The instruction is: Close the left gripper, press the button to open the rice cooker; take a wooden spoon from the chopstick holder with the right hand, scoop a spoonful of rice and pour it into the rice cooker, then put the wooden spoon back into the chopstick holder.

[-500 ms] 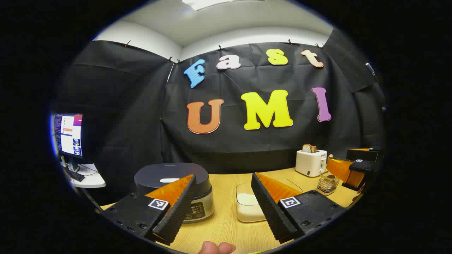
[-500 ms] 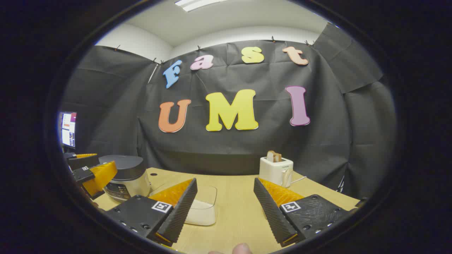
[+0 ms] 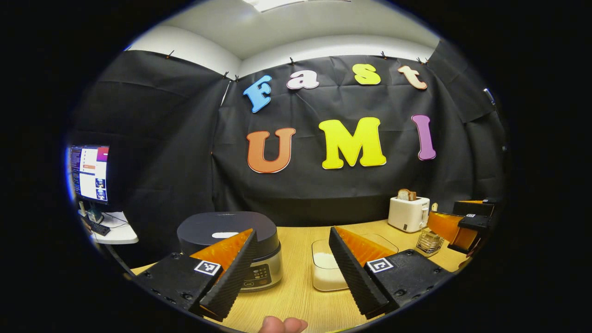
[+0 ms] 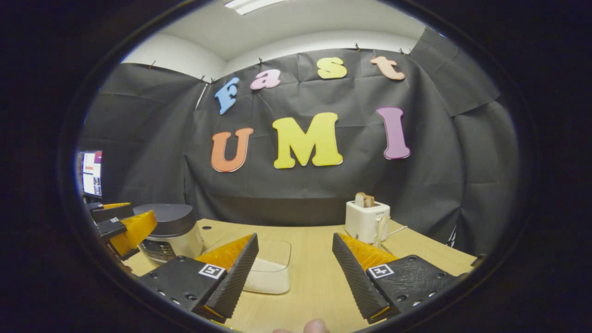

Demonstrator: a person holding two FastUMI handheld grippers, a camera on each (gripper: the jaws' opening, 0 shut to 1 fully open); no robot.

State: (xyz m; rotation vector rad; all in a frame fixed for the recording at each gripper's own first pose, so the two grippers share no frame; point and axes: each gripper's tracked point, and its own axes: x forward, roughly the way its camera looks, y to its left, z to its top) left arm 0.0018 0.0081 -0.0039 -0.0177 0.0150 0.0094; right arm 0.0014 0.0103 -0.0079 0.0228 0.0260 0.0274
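My left gripper (image 3: 291, 273) hangs spread, nothing between its jaws. The lidded rice cooker (image 3: 231, 245) sits behind its left finger, the rice container (image 3: 326, 273) behind its right, and the chopstick holder (image 3: 428, 241) farther right beside the toaster (image 3: 408, 213). My right gripper (image 4: 290, 275) also gapes empty.

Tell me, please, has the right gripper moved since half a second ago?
Yes: in the right gripper view the toaster and rice cooker sit slightly right of before, so the right gripper swung slightly left.
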